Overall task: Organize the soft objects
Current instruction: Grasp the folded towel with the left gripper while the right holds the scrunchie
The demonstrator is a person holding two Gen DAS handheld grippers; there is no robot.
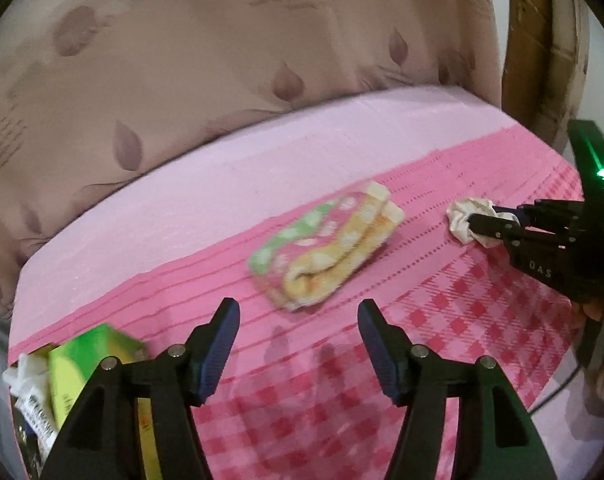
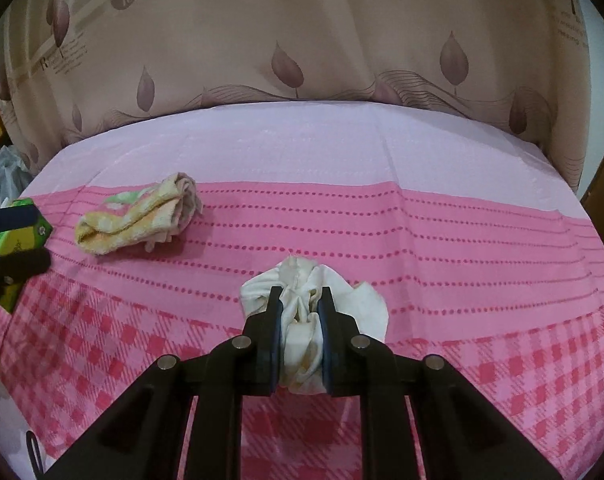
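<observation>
A cream-white crumpled cloth (image 2: 298, 320) is pinched between the pads of my right gripper (image 2: 302, 296), just above the pink checked sheet (image 2: 462, 240). The left wrist view shows that same right gripper (image 1: 474, 222) coming in from the right, shut on the white cloth (image 1: 460, 214). A folded towel in yellow, green and pink (image 1: 326, 248) lies on the sheet just beyond my left gripper (image 1: 298, 308), which stands wide open with nothing between its fingers. In the right wrist view the towel (image 2: 138, 216) lies at the far left, with the left gripper (image 2: 34, 240) at the edge.
A green box (image 1: 86, 364) with white packets beside it sits at the sheet's left edge, close under my left gripper. A beige leaf-print curtain (image 2: 302, 40) hangs behind the surface. A brown wooden frame (image 1: 534, 60) stands at the far right corner.
</observation>
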